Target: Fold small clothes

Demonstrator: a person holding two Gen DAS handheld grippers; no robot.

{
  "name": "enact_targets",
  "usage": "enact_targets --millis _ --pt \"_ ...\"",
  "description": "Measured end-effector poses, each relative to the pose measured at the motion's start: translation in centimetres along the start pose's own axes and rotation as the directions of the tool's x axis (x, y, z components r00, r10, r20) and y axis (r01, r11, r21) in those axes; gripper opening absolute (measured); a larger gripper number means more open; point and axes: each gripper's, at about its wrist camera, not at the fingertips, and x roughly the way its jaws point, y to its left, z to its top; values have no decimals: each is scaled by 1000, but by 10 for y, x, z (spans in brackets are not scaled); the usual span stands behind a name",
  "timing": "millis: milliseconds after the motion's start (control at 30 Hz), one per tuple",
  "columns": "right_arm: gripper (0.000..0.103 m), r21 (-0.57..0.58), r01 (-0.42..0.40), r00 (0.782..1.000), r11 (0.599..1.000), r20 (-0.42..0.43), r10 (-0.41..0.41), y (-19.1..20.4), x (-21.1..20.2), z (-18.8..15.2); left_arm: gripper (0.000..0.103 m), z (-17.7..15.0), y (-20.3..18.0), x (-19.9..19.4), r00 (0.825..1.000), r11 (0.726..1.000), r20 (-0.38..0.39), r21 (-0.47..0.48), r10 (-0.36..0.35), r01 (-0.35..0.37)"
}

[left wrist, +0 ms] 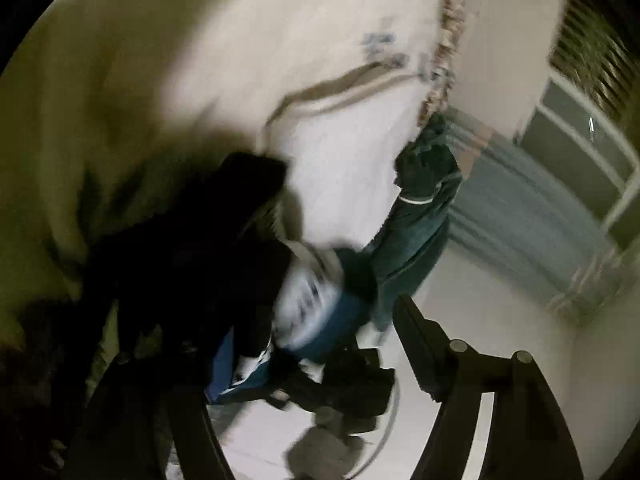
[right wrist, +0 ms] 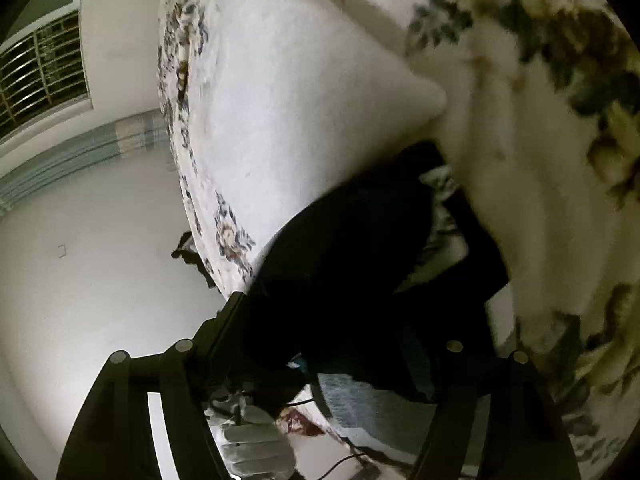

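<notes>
The left tongs (left wrist: 304,364) are standing spread in the left wrist view, one dark finger at the lower right and the other low on the left, and nothing is pinched between the pads as far as the blur lets me judge. Ahead of them a black garment (left wrist: 192,264) is lying bunched on the bed (left wrist: 328,152), with a blue and white piece (left wrist: 308,304) against its right side and a teal garment (left wrist: 420,216) draping over the bed's edge toward the floor (left wrist: 480,320). None of these is looking folded; by my reading the folding is barely begun. The bed's floral border is running down to that edge, and beyond it the pale floor is lying open up to the curtain (left wrist: 520,216) and window (left wrist: 580,120).

In the right wrist view the right tongs (right wrist: 332,340) are also standing spread, with the black garment (right wrist: 340,264) lying between and ahead of the fingers; whether a pad is touching it I cannot tell. The cloth is sitting crumpled near the bed's (right wrist: 300,92) edge, beside a rumpled floral quilt (right wrist: 540,160) on the right. A gloved hand (right wrist: 256,440) is showing low in the frame. The white middle of the bed is giving flat room for spreading the garment; the near edge is leaving little margin before the floor (right wrist: 80,280).
</notes>
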Motion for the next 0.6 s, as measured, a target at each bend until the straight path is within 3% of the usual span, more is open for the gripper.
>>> enact_targets --millis 167,267,333,400,433,467,533,600 --pt "74 -65 35 995 997 91 -29 -2 -24 -9 71 0 -27 -3 995 978 47 183 89 -97" --pt "74 -86 82 991 993 113 -72 -6 -31 -16 72 9 -30 22 987 968 7 195 158 -157" --pt "74 -131 112 990 985 103 -98 -4 -27 -15 72 17 -26 39 985 976 -35 144 170 -163" --pt "74 -181 183 981 966 99 -167 1 -18 -14 72 25 -9 47 997 999 -72 -39 36 -39" --pt "74 -222 223 974 949 85 -209 6 -10 -12 72 26 5 50 996 985 -79 -166 -52 38" --pt "74 -257 261 965 931 73 -250 11 -2 -11 72 25 17 50 989 955 -64 -274 -137 114" --pt "74 -312 310 951 898 83 -299 20 9 -10 72 25 20 40 979 929 -4 -318 -203 191" --pt "74 -333 331 944 883 122 -308 28 10 -7 72 27 8 28 978 949 23 -240 -206 205"
